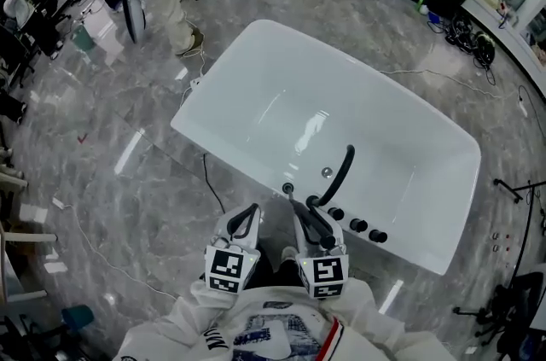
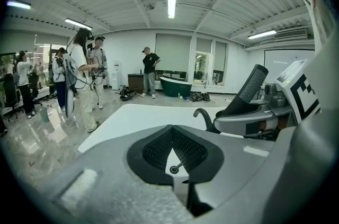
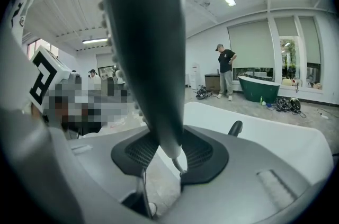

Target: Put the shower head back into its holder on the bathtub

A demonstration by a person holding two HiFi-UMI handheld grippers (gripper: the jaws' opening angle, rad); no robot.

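1. Between the pads of the right gripper (image 3: 168,139), a shower head (image 3: 143,32) is clamped by its narrow lower end.
2. It is seen as a dark, slim wand that widens upward, with small nubs along one edge.
3. It is held at the near rim of the white bathtub (image 1: 256,95), beside the black spout (image 1: 341,171).
4. The left gripper (image 2: 170,130) is closed, and nothing is held in it.

Quick tally: there was one white bathtub (image 1: 281,78) up close and one dark green bathtub (image 2: 175,86) way back. I counted one black spout (image 1: 343,167), three black knobs (image 1: 358,224), one shower head (image 3: 145,32), and two grippers, the left gripper (image 1: 249,216) and the right gripper (image 1: 309,216). There were at least four people (image 2: 150,70), but the far ones were too small to count properly.
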